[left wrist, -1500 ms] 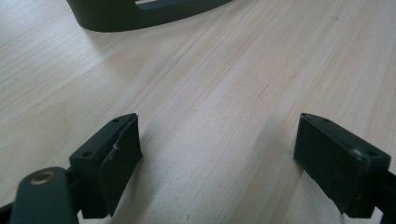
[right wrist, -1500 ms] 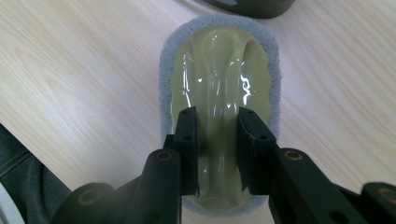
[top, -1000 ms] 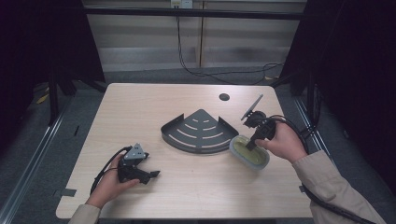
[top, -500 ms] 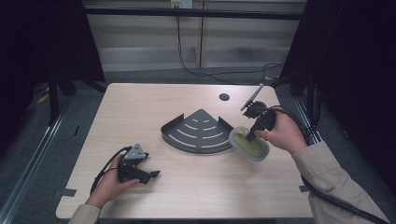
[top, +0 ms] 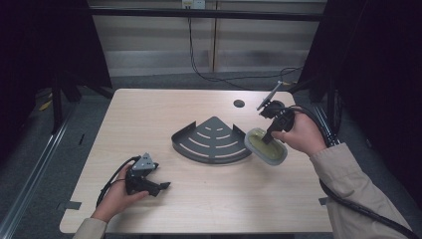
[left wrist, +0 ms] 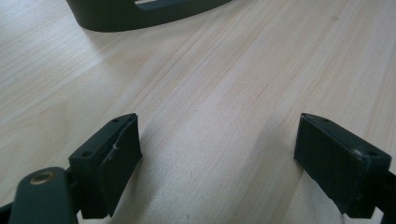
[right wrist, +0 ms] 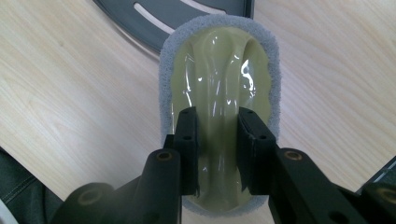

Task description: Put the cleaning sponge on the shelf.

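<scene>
Sponge (right wrist: 219, 93) | right gripper (right wrist: 217, 140) jaws pinching its yellow ridge, carrying it beside rack (top: 214, 139), likely for wiping | left gripper (left wrist: 233, 149) jaws gaping, idling on bench (top: 149, 114)

1 sponge (top: 265, 146), 1 corner rack (top: 213, 141), 2 grippers: left (top: 161, 186), right (top: 268, 140); 1 table (top: 149, 114).
</scene>
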A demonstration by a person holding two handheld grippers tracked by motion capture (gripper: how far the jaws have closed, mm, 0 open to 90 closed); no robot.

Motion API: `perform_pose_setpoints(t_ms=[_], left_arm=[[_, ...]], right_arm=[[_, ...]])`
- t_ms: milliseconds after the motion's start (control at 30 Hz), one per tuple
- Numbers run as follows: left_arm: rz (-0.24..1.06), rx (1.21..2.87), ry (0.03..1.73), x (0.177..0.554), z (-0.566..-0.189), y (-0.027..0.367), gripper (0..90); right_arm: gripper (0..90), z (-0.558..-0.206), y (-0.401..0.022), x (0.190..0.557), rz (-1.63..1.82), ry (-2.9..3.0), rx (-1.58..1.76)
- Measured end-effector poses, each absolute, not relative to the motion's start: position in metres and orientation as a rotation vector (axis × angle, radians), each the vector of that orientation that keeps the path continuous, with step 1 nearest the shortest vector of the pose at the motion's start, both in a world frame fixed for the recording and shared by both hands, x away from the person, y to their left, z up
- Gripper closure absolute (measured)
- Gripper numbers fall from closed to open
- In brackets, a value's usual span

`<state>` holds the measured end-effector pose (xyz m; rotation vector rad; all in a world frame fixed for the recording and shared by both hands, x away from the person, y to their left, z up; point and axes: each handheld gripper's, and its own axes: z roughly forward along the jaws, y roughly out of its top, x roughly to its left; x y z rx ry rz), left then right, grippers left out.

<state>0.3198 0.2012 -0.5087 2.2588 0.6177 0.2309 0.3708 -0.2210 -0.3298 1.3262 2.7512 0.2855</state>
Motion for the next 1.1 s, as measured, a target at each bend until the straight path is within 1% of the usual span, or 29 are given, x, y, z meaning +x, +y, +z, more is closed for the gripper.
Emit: perform_pose_setpoints(t_ms=[1100], left_arm=[[0.228, 2.257, 0.615, 0.32, -0.509, 0.201, 13.7]], right_arm=[[71.8, -0.324, -0.194, 0.411, 0.299, 2.731, 1.336]])
